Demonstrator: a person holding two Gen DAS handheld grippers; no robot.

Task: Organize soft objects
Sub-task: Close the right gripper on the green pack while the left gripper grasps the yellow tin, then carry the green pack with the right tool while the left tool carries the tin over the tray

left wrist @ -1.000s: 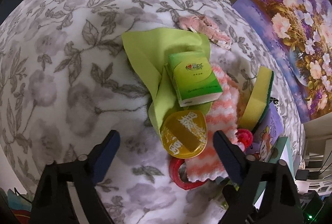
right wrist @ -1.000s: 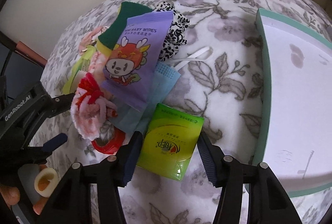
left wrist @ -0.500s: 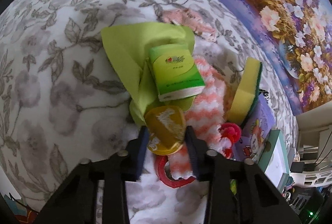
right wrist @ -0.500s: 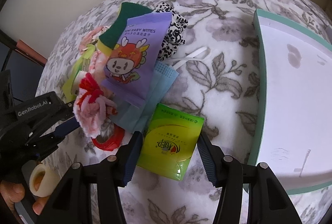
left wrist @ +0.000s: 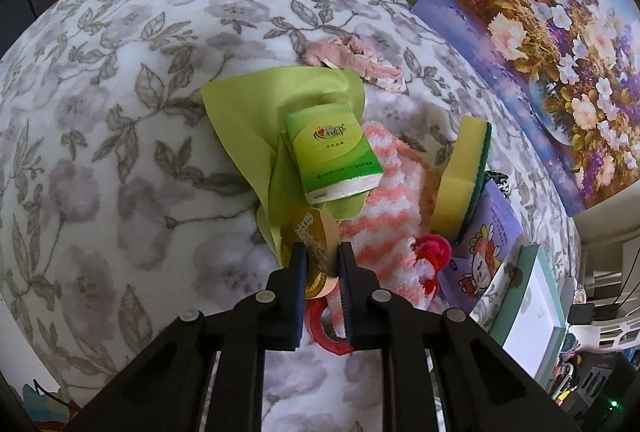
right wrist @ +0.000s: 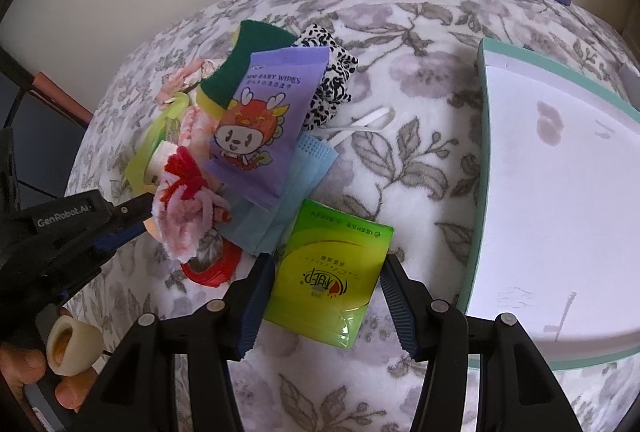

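Note:
My left gripper [left wrist: 322, 266] is shut on a yellow tape roll [left wrist: 312, 238], tilted on edge at the near side of the pile. Behind it lie a green cloth [left wrist: 256, 120], a green tissue pack [left wrist: 332, 156], a pink-and-white fuzzy sock [left wrist: 384, 216], a yellow-green sponge [left wrist: 460, 184] and a purple baby wipes pack [right wrist: 264, 124]. My right gripper [right wrist: 326, 296] is open around a second green tissue pack [right wrist: 332, 272] lying flat; the pads stand beside its edges. The left gripper also shows in the right wrist view [right wrist: 120, 228].
A red tape ring [right wrist: 212, 268] lies by the sock. A blue face mask [right wrist: 288, 192] and a black-and-white scrunchie [right wrist: 328, 80] lie under the wipes. A teal-rimmed white box [right wrist: 480, 152] stands at the right. A flower painting [left wrist: 560, 32] leans on the wall.
My left gripper moved forward and closed on the yellow tape roll, which tipped up on edge. My right gripper stayed still, open around the green tissue pack.

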